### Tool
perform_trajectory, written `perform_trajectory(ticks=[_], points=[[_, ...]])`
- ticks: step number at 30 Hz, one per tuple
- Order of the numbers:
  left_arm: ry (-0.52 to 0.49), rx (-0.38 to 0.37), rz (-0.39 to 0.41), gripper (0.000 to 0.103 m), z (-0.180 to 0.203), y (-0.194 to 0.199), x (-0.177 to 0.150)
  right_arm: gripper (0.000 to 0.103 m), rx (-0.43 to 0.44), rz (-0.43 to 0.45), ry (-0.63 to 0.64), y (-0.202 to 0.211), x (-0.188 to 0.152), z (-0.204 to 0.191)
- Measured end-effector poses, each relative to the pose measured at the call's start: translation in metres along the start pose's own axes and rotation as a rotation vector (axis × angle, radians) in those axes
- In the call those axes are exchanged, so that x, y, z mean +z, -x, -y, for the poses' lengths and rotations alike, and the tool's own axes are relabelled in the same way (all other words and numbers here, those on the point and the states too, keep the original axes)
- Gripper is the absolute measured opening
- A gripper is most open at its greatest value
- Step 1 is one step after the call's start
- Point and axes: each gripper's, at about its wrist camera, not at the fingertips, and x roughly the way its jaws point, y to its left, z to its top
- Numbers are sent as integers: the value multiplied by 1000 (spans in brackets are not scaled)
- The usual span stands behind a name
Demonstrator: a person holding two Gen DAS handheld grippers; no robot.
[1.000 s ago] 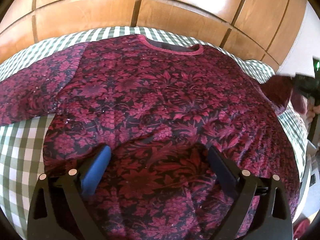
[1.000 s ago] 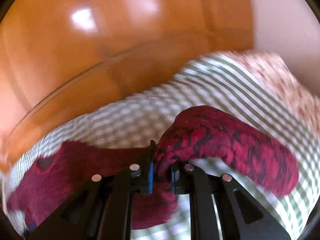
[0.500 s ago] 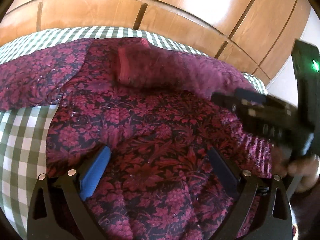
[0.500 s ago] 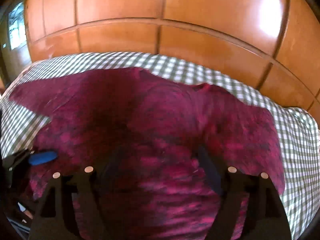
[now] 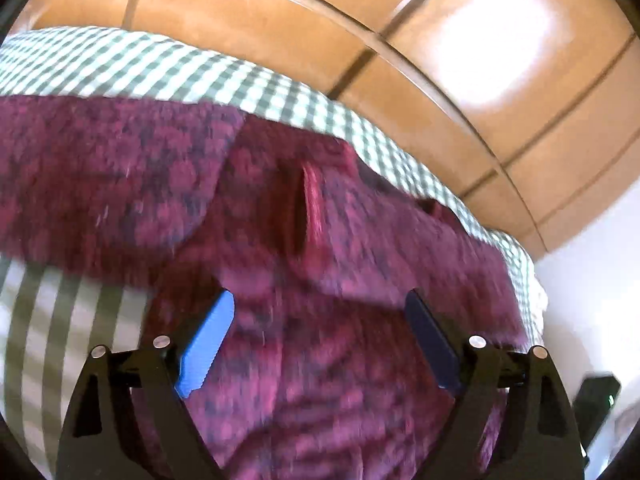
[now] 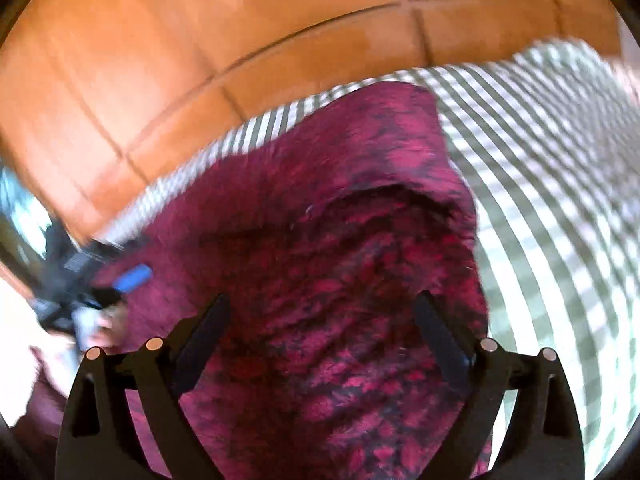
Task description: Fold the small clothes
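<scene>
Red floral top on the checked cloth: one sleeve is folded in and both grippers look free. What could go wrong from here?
1. The folded-in sleeve lies loose and bunched on the red floral top; a sweep by either gripper could drag it back open.
2. The right gripper has just been opening, nothing clamped, and hangs over a raised wrinkle; grabbing there may catch more than one layer.
3. The left gripper has been closing slightly, jaws wide, and works close beside it; they could collide.
</scene>
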Motion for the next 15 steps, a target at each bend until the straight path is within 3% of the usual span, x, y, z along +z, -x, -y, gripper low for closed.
perform_trajectory(ticks=[2,3,4,7,9,12,15], points=[[48,-10,-11,86,-1,-10,11,97,77,23,-70,3,8,7],[61,-10,-19,81,0,-17,16,97,97,30,-90,3,11,10],[62,-11,-29,59,1,-21,19,98,113,39,-112,2,15,12],[62,4,-80,16,1,-37,24,98,108,63,-166,-8,30,18],[73,-19,-61,9,-3,-30,24,98,85,81,-199,-13,38,27],[88,-8,2,8,-20,-1,22,98,58,100,-252,-16,42,43],[84,22,13,8,-37,15,17,97,65,83,-279,-22,34,57]])
